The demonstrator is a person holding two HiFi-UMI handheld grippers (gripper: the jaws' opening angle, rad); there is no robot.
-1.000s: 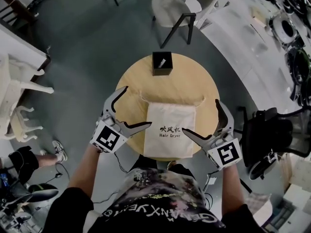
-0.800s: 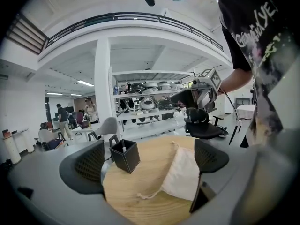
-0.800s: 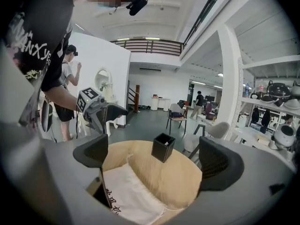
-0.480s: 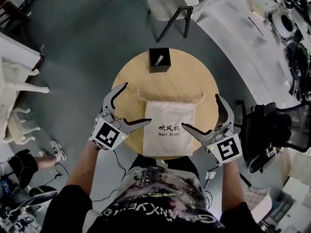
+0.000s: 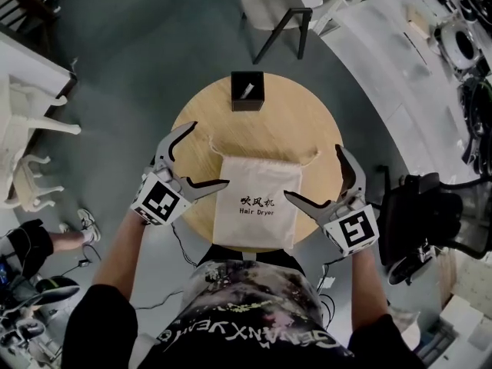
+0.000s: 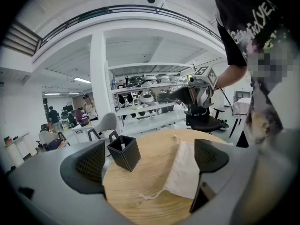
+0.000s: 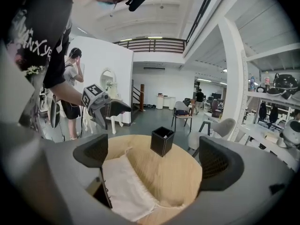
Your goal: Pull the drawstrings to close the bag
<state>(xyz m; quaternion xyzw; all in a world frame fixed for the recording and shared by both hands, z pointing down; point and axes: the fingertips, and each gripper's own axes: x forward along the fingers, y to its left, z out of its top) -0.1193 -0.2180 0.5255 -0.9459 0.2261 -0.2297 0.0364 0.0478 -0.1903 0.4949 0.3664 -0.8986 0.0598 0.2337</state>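
A cream drawstring bag [image 5: 257, 202] with black print lies flat on the near half of a round wooden table [image 5: 296, 121]. Its mouth faces away from me. A drawstring end trails from each top corner, one at the left [image 5: 209, 146] and one at the right [image 5: 318, 154]. My left gripper [image 5: 210, 154] hovers open at the bag's left edge, near the left string. At the right edge my right gripper [image 5: 312, 172] is open too. Neither holds anything. The left gripper view shows the bag [image 6: 187, 170] and a string [image 6: 152, 194] below its jaws. The right gripper view shows the bag [image 7: 124, 182].
A black square box [image 5: 247, 91] stands at the table's far edge, also seen as the box [image 6: 124, 152] and the box [image 7: 162, 141]. A chair [image 5: 284, 6] stands beyond the table. A black office chair [image 5: 427, 221] is at the right, white furniture [image 5: 31, 129] at the left.
Both grippers keep much the same places on either side of the bag and stay open. The head view has shifted a little. The bag has not moved.
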